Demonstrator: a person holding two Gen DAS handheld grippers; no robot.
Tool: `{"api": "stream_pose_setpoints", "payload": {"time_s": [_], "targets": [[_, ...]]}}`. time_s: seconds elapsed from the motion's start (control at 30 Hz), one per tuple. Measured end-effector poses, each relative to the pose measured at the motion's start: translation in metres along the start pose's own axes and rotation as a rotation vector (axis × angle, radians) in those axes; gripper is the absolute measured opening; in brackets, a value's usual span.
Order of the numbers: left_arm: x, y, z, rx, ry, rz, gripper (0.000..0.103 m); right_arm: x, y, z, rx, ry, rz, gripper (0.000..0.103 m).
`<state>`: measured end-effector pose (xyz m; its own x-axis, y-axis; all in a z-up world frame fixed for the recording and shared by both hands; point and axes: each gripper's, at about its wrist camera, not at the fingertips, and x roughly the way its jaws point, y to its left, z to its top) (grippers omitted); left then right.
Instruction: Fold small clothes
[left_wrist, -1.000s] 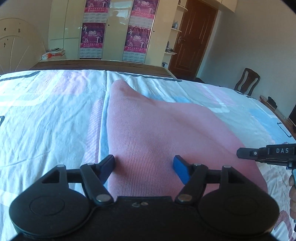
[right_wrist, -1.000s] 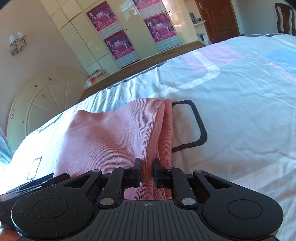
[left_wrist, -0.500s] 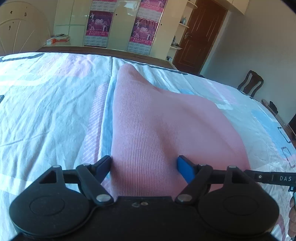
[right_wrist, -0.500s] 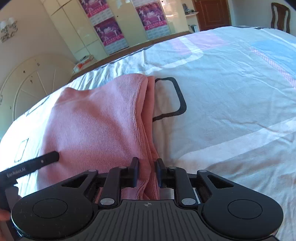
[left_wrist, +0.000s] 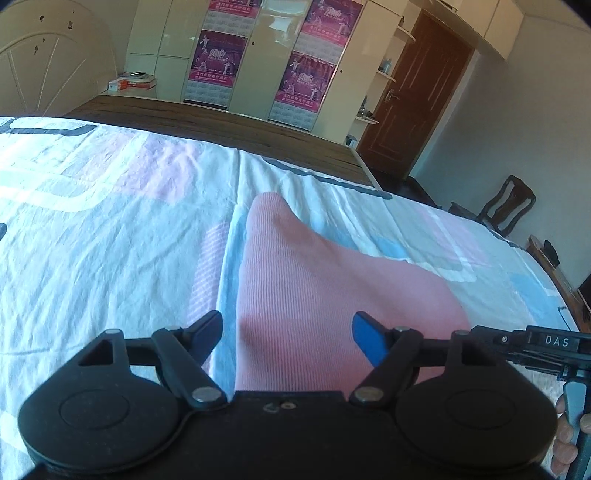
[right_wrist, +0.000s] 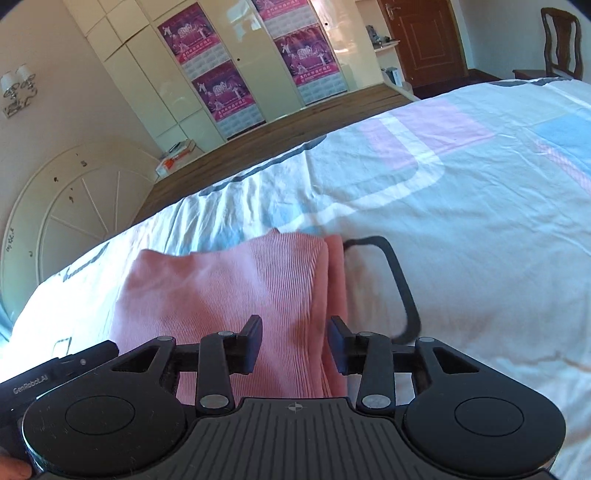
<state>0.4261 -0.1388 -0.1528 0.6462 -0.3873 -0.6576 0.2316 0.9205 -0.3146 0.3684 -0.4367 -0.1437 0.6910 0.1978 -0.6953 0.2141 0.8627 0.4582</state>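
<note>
1 pink garment (left_wrist: 332, 295), 2 hand-held grippers (L (left_wrist: 288, 332), R (right_wrist: 295, 339)), 4 posters, 1 chair (left_wrist: 506, 210), 1 door (left_wrist: 417, 96).

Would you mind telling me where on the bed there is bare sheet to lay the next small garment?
Bare sheet lies left of the pink garment, toward the headboard. More bare sheet lies right of the garment's folded edge. It is crowded near the front: the open left gripper and open right gripper both straddle the garment.
</note>
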Motion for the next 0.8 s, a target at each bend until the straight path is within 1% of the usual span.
{"api": "stream_pose_setpoints", "payload": {"time_s": [0.1,0.2,0.27,0.3,0.33,0.37,0.43,0.53,0.57,0.6,0.67,0.73,0.8], "targets": [[0.014,0.003,0.009,-0.014,0.010,0.017,0.075,0.021,0.002,0.010,-0.014,0.007,-0.026,0.039],[0.030,0.005,0.015,-0.008,0.023,0.038,0.074,0.038,0.002,0.018,-0.016,0.008,-0.026,0.039],[0.042,0.007,0.015,-0.003,0.043,0.038,0.071,0.045,0.006,0.021,-0.044,-0.004,-0.034,0.037],[0.047,0.007,0.014,0.000,0.047,0.035,0.068,0.048,0.007,0.021,-0.061,-0.003,-0.040,0.031],[0.051,0.008,0.013,0.006,0.046,0.033,0.067,0.051,0.009,0.021,-0.078,0.000,-0.041,0.019],[0.054,0.007,0.012,0.012,0.042,0.034,0.067,0.053,0.012,0.020,-0.098,-0.006,-0.046,0.012],[0.058,0.006,0.011,0.013,0.035,0.038,0.066,0.051,0.014,0.019,-0.132,-0.039,-0.066,0.009],[0.061,0.002,0.013,0.007,0.032,0.027,0.064,0.046,0.016,0.018,-0.163,-0.109,-0.120,0.008],[0.061,0.000,0.014,0.013,0.029,0.026,0.064,0.046,0.017,0.017,-0.177,-0.118,-0.132,0.008],[0.063,-0.002,0.014,0.022,0.026,0.030,0.064,0.049,0.016,0.016,-0.187,-0.113,-0.149,0.008],[0.070,-0.002,0.013,0.029,0.037,0.043,0.067,0.068,0.008,0.014,-0.178,-0.040,-0.176,0.008],[0.075,0.004,0.015,-0.007,0.058,0.034,0.069,0.067,0.001,0.014,-0.149,-0.070,-0.200,0.009],[0.074,0.004,0.016,0.005,0.059,0.041,0.071,0.061,-0.001,0.016,-0.143,-0.094,-0.209,0.011]]}}
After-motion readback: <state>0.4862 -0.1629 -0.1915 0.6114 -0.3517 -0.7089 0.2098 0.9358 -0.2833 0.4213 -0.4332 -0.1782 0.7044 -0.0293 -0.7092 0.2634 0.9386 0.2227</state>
